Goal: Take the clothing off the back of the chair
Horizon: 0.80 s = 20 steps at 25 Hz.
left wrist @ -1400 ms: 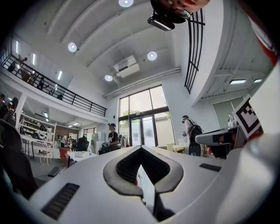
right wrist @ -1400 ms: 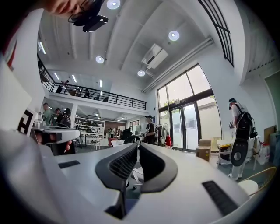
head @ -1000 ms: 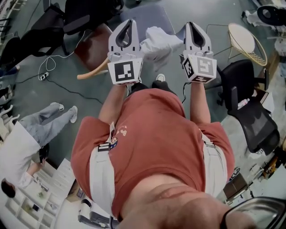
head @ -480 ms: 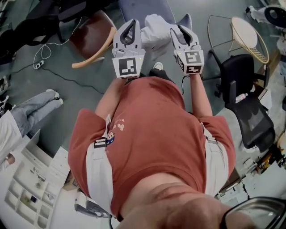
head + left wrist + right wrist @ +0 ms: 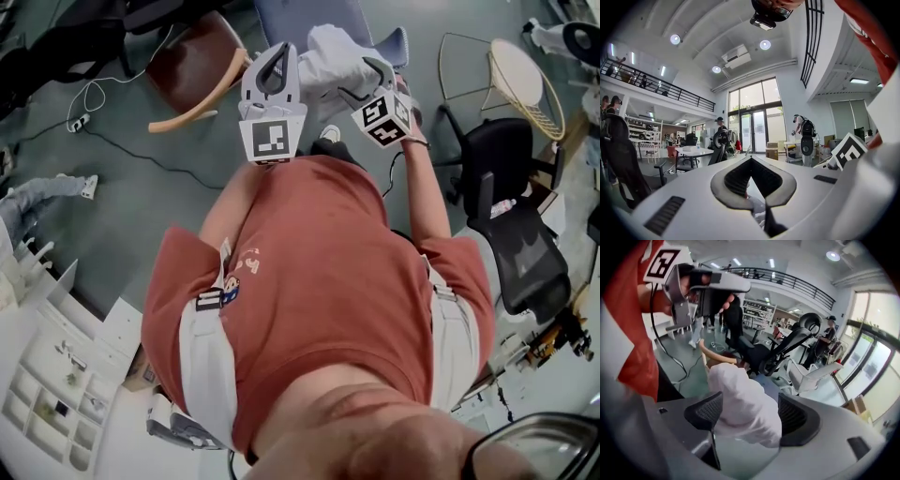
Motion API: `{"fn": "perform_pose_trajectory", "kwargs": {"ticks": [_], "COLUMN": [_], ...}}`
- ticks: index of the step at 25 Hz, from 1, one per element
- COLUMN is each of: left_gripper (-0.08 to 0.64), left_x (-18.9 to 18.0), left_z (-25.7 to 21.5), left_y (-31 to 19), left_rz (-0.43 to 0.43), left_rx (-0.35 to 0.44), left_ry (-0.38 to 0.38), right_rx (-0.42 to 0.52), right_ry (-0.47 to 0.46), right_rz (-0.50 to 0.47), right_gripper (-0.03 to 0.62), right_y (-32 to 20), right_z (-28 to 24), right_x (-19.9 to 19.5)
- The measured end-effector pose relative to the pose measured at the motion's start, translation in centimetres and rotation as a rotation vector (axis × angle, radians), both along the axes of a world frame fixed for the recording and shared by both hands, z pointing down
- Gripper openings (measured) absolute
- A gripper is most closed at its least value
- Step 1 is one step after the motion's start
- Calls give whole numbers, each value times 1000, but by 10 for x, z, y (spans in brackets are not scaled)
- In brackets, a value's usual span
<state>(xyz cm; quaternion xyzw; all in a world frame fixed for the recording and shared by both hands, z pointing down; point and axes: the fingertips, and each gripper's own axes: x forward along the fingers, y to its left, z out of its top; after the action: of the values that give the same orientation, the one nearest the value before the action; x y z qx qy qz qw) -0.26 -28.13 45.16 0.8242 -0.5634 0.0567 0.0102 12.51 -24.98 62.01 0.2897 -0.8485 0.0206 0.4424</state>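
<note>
Right hand-held gripper [image 5: 361, 80], tilted downward, its jaws just opened wide, straddling the white clothing [image 5: 328, 52] without clamping it. The clothing lies heaped on the blue-grey chair [image 5: 291, 14]. Left hand-held gripper [image 5: 278, 47], jaws closed and empty, just beside the heap's left edge. Wooden chair [image 5: 192, 70] left, black office chair [image 5: 511, 197] right; bare floor [image 5: 141, 197] between.

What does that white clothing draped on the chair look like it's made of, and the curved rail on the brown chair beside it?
White clothing: soft fabric, likely cotton-type, matte; it bunches into rounded folds. Curved rail: probably bent wood, pale tan and smooth; plastic can't be ruled out.
</note>
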Motion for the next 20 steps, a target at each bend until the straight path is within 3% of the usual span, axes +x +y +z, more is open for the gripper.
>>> {"fn": "perform_pose_trajectory", "kwargs": {"ticks": [5, 7, 15, 20], "left_gripper": [14, 14, 14, 14], "left_x": [-1, -1, -4, -10], "left_z": [-2, -3, -3, -1], "left_y": [0, 1, 3, 4], "left_rz": [-8, -5, -3, -15], "left_rx": [59, 57, 48, 42], "left_ry": [15, 13, 10, 12], "right_rx": [15, 19, -11, 42], "right_ry": [299, 373, 557, 573], "right_rz": [-195, -259, -426, -433], "right_gripper": [357, 357, 357, 356], "right_y": [-1, -4, -11, -15], "right_z": [39, 52, 85, 93], "right_x": [-3, -4, -10, -12]}}
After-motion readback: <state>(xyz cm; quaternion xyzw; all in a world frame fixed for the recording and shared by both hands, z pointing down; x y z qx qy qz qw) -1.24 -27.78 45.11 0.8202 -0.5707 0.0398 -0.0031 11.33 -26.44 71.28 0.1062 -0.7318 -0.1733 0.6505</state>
